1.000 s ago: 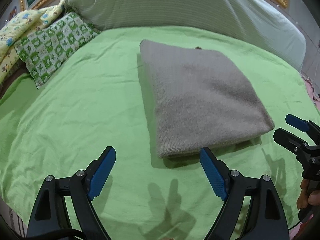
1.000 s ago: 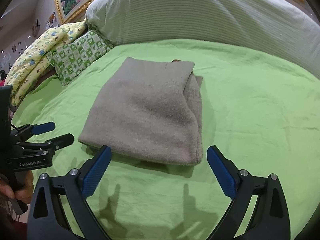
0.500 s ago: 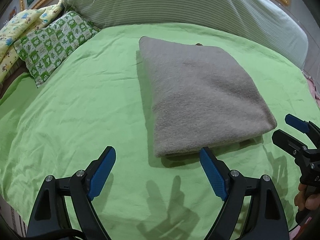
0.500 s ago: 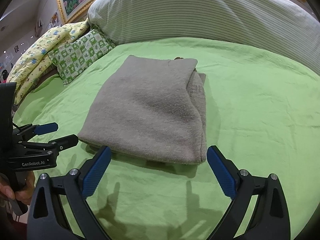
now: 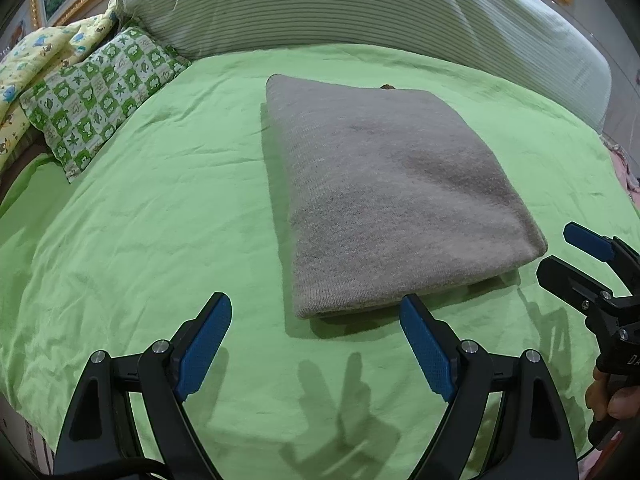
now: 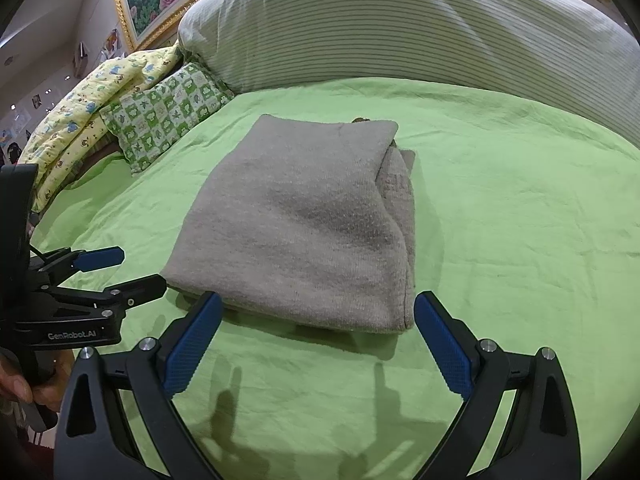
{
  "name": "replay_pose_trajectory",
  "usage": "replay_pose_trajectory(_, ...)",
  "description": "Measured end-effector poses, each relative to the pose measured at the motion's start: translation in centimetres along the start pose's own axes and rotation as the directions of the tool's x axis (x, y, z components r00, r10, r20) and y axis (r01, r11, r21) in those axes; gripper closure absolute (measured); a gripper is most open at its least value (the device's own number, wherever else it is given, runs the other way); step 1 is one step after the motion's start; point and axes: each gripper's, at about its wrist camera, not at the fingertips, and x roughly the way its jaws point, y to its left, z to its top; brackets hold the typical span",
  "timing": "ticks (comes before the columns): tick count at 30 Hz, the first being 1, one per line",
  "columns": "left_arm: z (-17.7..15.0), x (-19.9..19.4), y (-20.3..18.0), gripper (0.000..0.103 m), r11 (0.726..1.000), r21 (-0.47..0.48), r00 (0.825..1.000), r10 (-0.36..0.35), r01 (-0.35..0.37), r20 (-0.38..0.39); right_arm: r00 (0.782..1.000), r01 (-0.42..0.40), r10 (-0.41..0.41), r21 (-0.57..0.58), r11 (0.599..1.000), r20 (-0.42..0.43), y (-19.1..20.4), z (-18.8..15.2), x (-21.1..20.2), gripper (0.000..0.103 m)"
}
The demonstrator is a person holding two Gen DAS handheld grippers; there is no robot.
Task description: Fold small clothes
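Left wrist view shows the grey folded garment [image 5: 384, 188] lying flat in a neat rectangle on the green bedsheet [image 5: 152, 216], its near edge just beyond the blue pads; the left gripper [image 5: 316, 340] hangs over the sheet with jaws spread wide, holding nothing; the right gripper [image 6: 316, 336] is likewise agape and empty near the garment's front edge; a checked green pillow [image 6: 168, 116] and striped bolster [image 6: 400, 28] lie behind.

Both the left gripper [image 5: 316, 340] and right gripper [image 6: 316, 336] have edged slightly nearer the folded grey garment [image 5: 384, 196].
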Motion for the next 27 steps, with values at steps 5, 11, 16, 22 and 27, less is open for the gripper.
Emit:
replay_pose_trajectory(5, 0.04, -0.01, 0.03, 0.017, 1.000, -0.001, 1.000, 0.007, -0.007, 0.001, 1.000, -0.003, 0.003, 0.003, 1.000, 0.001, 0.00, 0.09, 0.01, 0.006)
replay_pose_trajectory(11, 0.02, -0.08, -0.07, 0.017, 1.000, 0.009, 1.000, 0.008, -0.008, 0.004, 1.000, -0.008, 0.008, -0.002, 1.000, 0.003, -0.04, 0.28, 0.07, 0.006)
replay_pose_trajectory(16, 0.16, -0.09, -0.03, 0.017, 1.000, 0.010, 1.000, 0.010, -0.010, 0.003, 1.000, -0.010, 0.010, -0.003, 1.000, 0.005, -0.05, 0.52, 0.11, 0.006)
replay_pose_trajectory(22, 0.29, 0.06, 0.09, 0.017, 1.000, 0.008, 1.000, 0.013, -0.012, -0.003, 1.000, -0.010, 0.010, -0.002, 1.000, 0.006, -0.20, 0.82, 0.17, 0.006)
replay_pose_trajectory(27, 0.57, 0.18, 0.34, 0.017, 1.000, 0.015, 1.000, 0.006, -0.006, -0.002, 1.000, -0.011, 0.011, -0.003, 1.000, 0.004, -0.37, 0.97, 0.31, 0.006)
